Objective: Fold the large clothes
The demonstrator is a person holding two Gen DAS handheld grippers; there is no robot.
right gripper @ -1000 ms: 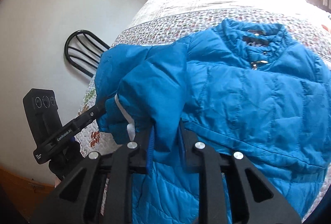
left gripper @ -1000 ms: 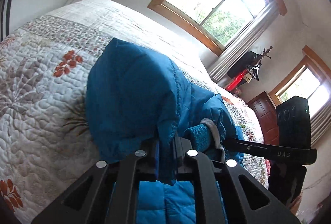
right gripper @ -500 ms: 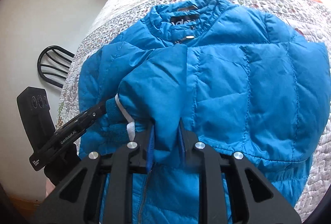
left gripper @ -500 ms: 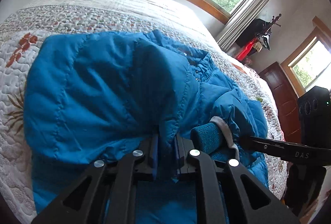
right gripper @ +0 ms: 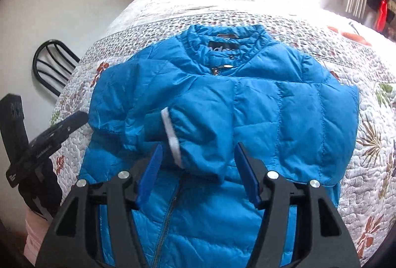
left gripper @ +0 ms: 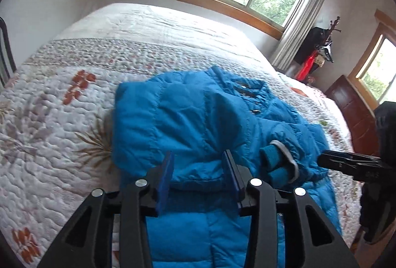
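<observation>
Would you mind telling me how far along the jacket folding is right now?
Done: both sleeves of the blue jacket are folded across its chest on the quilt. In hand: nothing; the left gripper and right gripper are both open. Left: the zipped lower body lies unfolded and probably needs folding up.

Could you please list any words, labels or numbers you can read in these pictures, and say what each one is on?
Nothing can be read for certain.
Neck label of the blue jacket: pale lettering, partly hidden by the collar, unreadable.
Side of the left tool, in the right wrist view: small white print, blurred.
Side of the right tool, in the left wrist view: faint marks, too dim.
</observation>
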